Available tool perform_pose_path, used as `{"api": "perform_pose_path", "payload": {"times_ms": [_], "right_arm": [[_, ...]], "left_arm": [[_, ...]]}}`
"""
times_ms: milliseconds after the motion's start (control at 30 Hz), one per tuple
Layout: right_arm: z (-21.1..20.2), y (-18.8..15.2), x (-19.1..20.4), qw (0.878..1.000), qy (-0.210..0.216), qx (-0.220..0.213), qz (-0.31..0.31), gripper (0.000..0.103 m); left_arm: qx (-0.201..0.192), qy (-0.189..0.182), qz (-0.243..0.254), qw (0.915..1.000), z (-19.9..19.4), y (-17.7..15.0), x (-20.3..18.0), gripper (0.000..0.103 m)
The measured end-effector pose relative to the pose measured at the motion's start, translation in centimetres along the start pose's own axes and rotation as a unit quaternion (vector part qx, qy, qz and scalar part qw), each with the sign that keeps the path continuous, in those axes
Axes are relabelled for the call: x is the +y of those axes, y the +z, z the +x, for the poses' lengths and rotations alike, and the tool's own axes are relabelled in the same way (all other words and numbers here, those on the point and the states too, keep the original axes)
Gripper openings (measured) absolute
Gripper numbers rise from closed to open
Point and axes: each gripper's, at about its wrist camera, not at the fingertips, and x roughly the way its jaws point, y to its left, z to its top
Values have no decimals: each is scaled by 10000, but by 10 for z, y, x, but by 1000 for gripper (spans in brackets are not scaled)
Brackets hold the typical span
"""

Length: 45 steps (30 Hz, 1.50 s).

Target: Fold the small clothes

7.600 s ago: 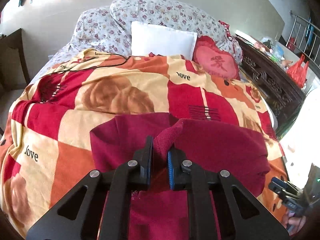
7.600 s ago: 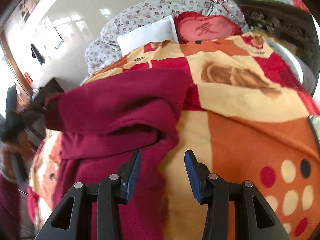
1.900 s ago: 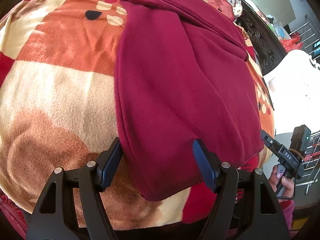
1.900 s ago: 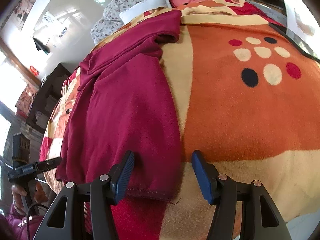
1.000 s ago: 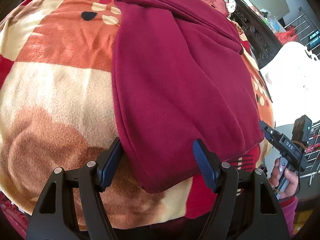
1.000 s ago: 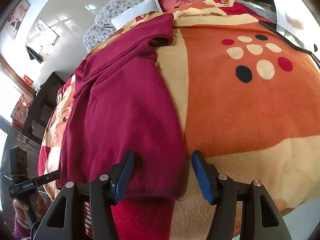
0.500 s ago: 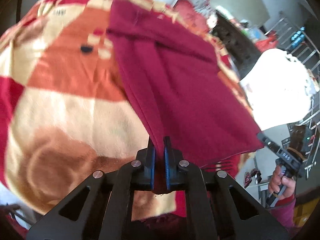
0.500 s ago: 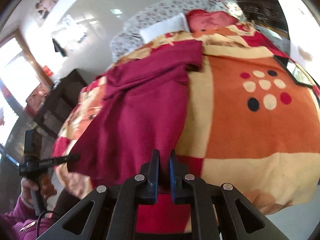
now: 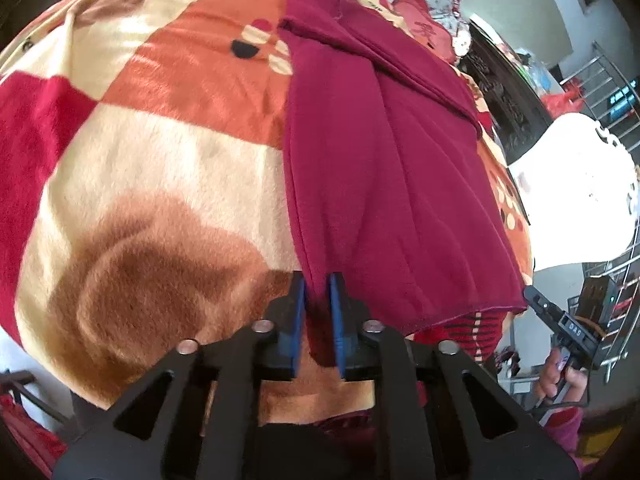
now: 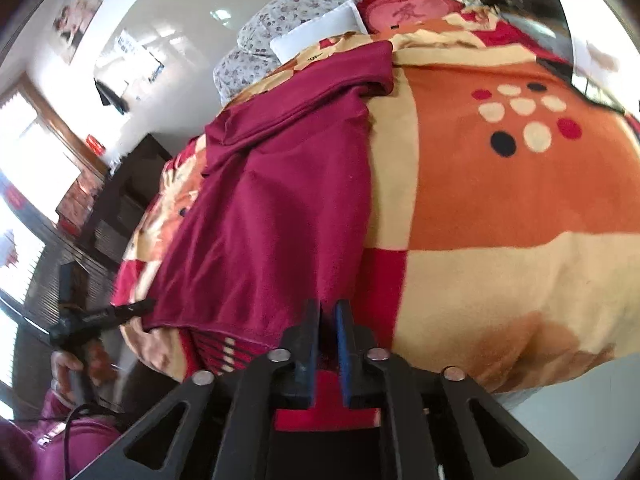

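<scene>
Left wrist view: my left gripper (image 9: pixel 318 304) now pinches the near hem corner of the maroon garment (image 9: pixel 384 168), where a second ago my jaws stood wide around it; they have just eased slightly apart. The garment lies lengthwise on the blanket (image 9: pixel 160 168), and "DAS" reads on my right gripper (image 9: pixel 560 320) at its other corner.

Right wrist view: that gripper's jaws, likewise just eased, grip the hem. Only here, beyond the garment, a heart cushion (image 10: pixel 404 10) shows.
</scene>
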Motion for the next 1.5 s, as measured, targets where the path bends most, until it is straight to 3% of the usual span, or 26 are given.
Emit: {"api": "perform_pose_path", "payload": {"times_ms": [33,67,100,200,333,567,833,933,967,1000,1033,1233,1500], "right_arm": [[0,0,0,10000,-49,-9,-5,42],[1,-1,0,10000,-83,-23,9,46],[3,-1,-1,10000,-77,-23,29,46],[9,-1,-2,9999,-48,-45,79,46],[15,1,-3,9997,-139,-133,135,28],[18,3,11,9993,-214,19,-296,26],[31,4,11,9990,-213,157,-364,26],[27,3,17,9977,-312,71,-591,6],[23,3,17,9980,-280,-2,-568,6],[18,4,17,9981,-264,-69,-553,6],[11,4,18,9979,-255,-151,-568,6],[-10,5,28,9969,-136,-280,-717,5],[13,3,5,9994,-104,71,-316,5]], "left_arm": [[-15,40,20,10000,-1,-1,-1,27],[-26,71,46,10000,-3,-2,-2,38],[-36,115,92,9999,-3,-2,-6,43],[-47,405,235,9989,0,-3,-20,44],[-79,783,410,9961,8,-5,-29,44],[-32,1079,598,9924,21,-8,-34,44],[-15,1098,592,9922,26,-8,-34,45],[-35,997,583,9933,27,-6,-35,45],[-32,902,565,9943,25,-6,-34,42],[21,745,577,9956,25,-6,-34,21],[91,699,648,9954,25,-7,-36,12],[-143,701,1046,9919,7,-12,-49,9],[-10,541,535,9971,15,-4,-34,10]]}}
